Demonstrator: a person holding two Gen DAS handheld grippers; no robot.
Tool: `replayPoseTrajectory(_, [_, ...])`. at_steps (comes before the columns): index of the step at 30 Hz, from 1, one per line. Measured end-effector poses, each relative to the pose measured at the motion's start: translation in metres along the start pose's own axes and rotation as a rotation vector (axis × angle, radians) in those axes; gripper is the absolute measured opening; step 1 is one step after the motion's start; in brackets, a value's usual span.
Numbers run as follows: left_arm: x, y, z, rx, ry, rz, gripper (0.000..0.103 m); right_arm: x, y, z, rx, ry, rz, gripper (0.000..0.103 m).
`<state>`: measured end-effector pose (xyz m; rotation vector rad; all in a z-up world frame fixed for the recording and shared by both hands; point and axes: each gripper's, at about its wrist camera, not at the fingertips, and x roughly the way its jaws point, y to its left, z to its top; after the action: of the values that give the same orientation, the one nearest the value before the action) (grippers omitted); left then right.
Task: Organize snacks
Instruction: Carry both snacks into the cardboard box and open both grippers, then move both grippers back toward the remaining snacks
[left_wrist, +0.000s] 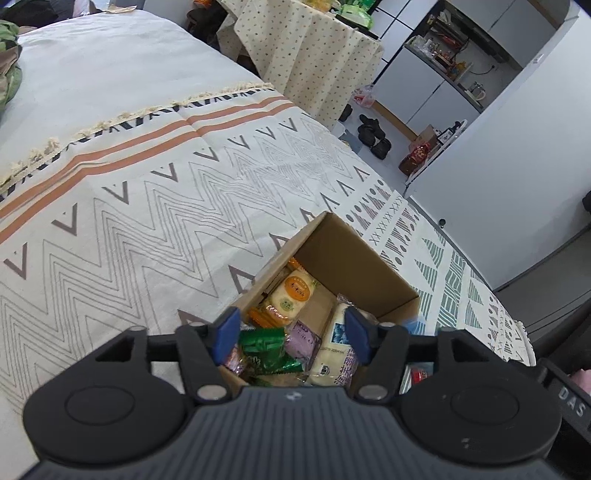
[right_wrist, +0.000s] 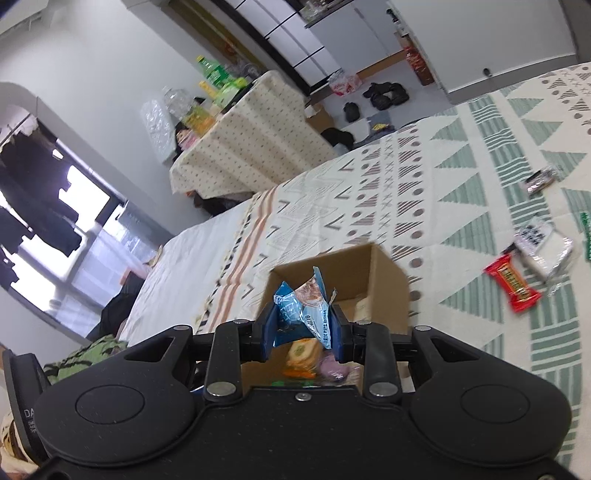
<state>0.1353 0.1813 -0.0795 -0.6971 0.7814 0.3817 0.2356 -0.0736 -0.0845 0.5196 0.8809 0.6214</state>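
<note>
Right tool (right_wrist: 303, 325) grips blue packet (right_wrist: 304, 308).

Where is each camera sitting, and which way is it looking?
Left wrist: sits on the left gripper, looks down into the cardboard box of snacks; its open blue fingers show.
Right wrist: sits on the right gripper, looks across the patterned cloth over the same box; its fingers pinch a blue snack packet.
Both share the box, the cloth and the dotted-cloth table.

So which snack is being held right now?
The blue snack packet, pinched in the right gripper above the cardboard box; the others lie loose.
</note>
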Motion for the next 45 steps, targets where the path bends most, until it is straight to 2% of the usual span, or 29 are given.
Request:
replayPoseTrajectory(1, [0.000, 0.000, -0.001, 0.002, 0.000, -0.001, 0.073, 0.002, 0.004, -0.002, 0.001, 0.010, 0.003, 0.036])
replayPoseTrajectory(3, [-0.001, 0.000, -0.003, 0.009, 0.001, -0.007, 0.080, 0.004, 0.010, -0.006, -0.017, 0.025, 0.009, 0.051])
replayPoseTrajectory(6, [-0.002, 0.002, -0.005, 0.010, 0.006, -0.003, 0.085, 0.003, 0.012, -0.009, -0.029, 0.031, -0.015, 0.052])
replayPoseTrajectory(13, [-0.007, 0.000, -0.011, 0.018, 0.016, -0.002, 0.092, -0.019, 0.001, -0.010, -0.026, 0.014, -0.103, 0.056])
replayPoseTrajectory(16, [-0.012, -0.005, -0.012, 0.031, 0.008, -0.010, 0.093, -0.033, -0.002, -0.008, -0.032, 0.006, -0.160, 0.062])
replayPoseTrajectory(22, [-0.020, -0.018, -0.018, 0.047, 0.004, -0.025, 0.097, -0.065, -0.001, -0.001, -0.024, 0.002, -0.275, 0.080])
replayPoseTrajectory(26, [-0.024, -0.030, -0.024, 0.076, 0.013, -0.036, 0.098, -0.089, 0.003, 0.003, -0.035, -0.039, -0.318, 0.094])
replayPoseTrajectory(29, [-0.028, -0.042, -0.029, 0.101, 0.011, -0.057, 0.099, -0.099, -0.001, 0.004, -0.052, -0.051, -0.341, 0.095])
replayPoseTrajectory(31, [-0.030, -0.050, -0.033, 0.120, 0.007, -0.061, 0.102, -0.103, -0.008, 0.005, -0.037, -0.053, -0.357, 0.097])
replayPoseTrajectory(36, [-0.030, -0.069, -0.042, 0.164, 0.015, -0.078, 0.102, -0.114, -0.028, 0.007, -0.003, -0.073, -0.383, 0.101])
replayPoseTrajectory(45, [-0.030, -0.098, -0.059, 0.162, 0.043, -0.113, 0.102, -0.142, -0.055, 0.012, 0.020, -0.106, -0.377, 0.103])
